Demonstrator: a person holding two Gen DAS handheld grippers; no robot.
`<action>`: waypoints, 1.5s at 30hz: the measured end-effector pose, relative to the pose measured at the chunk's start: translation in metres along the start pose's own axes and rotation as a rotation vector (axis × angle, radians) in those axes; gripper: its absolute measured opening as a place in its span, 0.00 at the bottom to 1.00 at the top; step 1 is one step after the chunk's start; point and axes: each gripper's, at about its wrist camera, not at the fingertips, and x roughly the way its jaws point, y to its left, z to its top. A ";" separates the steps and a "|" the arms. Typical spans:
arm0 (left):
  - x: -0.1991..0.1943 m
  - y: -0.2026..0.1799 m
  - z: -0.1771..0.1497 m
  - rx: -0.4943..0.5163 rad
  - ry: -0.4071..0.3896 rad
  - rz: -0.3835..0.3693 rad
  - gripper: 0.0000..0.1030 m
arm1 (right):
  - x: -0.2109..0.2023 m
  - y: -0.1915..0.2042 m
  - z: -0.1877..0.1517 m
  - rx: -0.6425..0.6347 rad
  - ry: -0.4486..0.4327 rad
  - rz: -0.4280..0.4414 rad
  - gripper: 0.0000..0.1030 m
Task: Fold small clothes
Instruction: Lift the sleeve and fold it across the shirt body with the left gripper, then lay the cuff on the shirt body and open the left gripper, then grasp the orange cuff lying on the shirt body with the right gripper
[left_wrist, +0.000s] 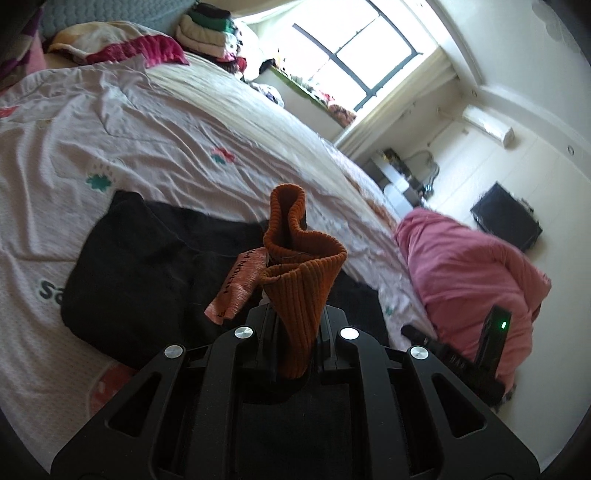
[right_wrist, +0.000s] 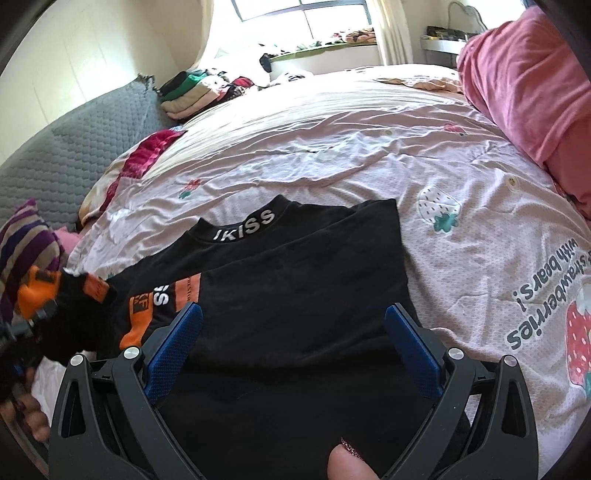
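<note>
A small black shirt (right_wrist: 295, 295) with a white "KISS" collar and orange sleeve bands lies on the bed, one side folded over. My left gripper (left_wrist: 291, 310) is shut on the shirt's orange ribbed cuff (left_wrist: 299, 266) and holds the sleeve up above the black shirt (left_wrist: 140, 266). In the right wrist view the raised sleeve (right_wrist: 74, 295) and the left gripper (right_wrist: 40, 314) show at the left edge. My right gripper (right_wrist: 293, 339) is open, its blue pads (right_wrist: 173, 347) spread just above the shirt's lower half.
The pale pink strawberry-print bedsheet (right_wrist: 461, 177) covers the bed. A pink duvet (right_wrist: 532, 85) lies at the right. Folded clothes (right_wrist: 192, 92) are stacked at the far side by a grey headboard cushion (right_wrist: 74, 147). A striped pillow (right_wrist: 26, 240) is on the left.
</note>
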 end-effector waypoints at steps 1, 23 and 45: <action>0.003 -0.001 -0.002 0.005 0.010 0.001 0.07 | 0.000 -0.002 0.000 0.007 0.000 0.001 0.96; 0.010 -0.021 -0.011 0.116 0.123 0.059 0.73 | 0.028 0.018 -0.021 0.038 0.134 0.114 0.96; -0.003 0.011 0.003 0.090 0.059 0.331 0.91 | 0.047 0.090 -0.072 -0.158 0.225 0.261 0.37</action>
